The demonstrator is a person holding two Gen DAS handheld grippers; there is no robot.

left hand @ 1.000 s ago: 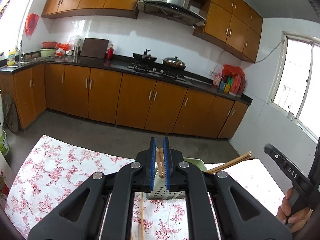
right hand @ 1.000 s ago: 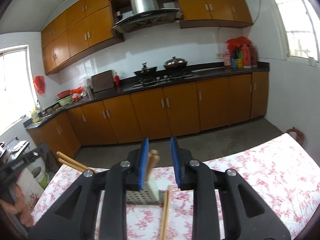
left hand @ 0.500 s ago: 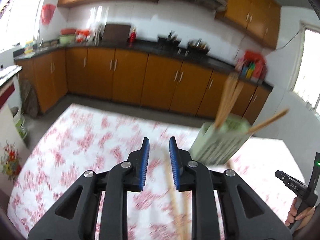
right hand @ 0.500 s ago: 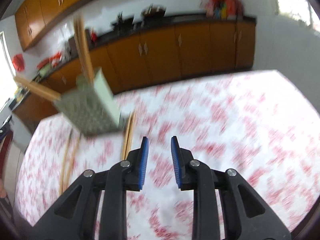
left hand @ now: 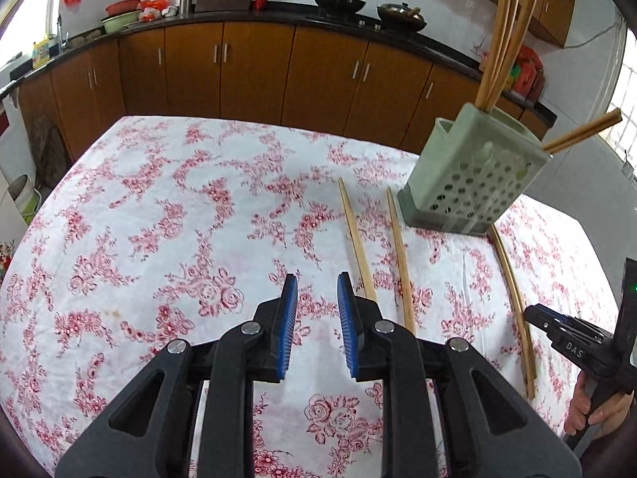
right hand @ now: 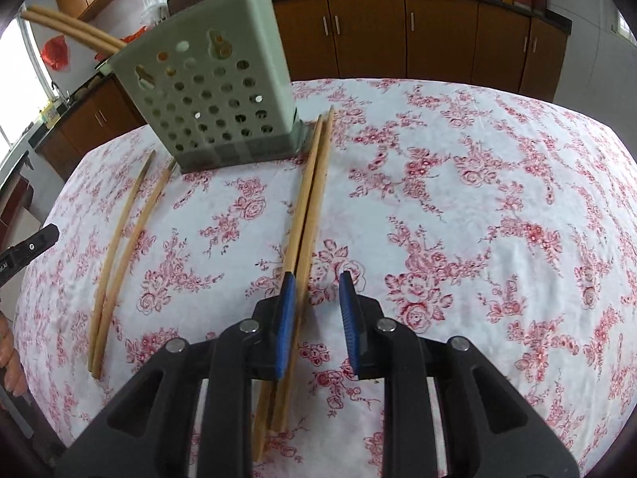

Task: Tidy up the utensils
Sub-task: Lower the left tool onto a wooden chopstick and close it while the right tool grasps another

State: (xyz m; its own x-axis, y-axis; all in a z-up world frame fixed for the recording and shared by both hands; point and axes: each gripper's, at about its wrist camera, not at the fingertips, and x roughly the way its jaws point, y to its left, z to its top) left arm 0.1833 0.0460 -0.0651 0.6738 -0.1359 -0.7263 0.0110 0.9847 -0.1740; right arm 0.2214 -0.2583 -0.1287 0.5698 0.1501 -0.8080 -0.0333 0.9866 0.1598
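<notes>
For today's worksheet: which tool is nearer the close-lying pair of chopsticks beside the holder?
Right. The right tool hovers directly over the pair; the left tool sits off to the side.

I am seeing the floral-clothed table (left hand: 139,207) bearing a green holder (left hand: 469,183) at upper right, with four loose chopsticks (left hand: 356,239) lying below it.

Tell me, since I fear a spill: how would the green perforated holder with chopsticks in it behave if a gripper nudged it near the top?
The holder looks like thin, hole-riddled plastic, so it is probably light and would slide on the cloth. It stands tall, and its chopsticks lean well above the rim, so a high push would likely tip it.
</notes>
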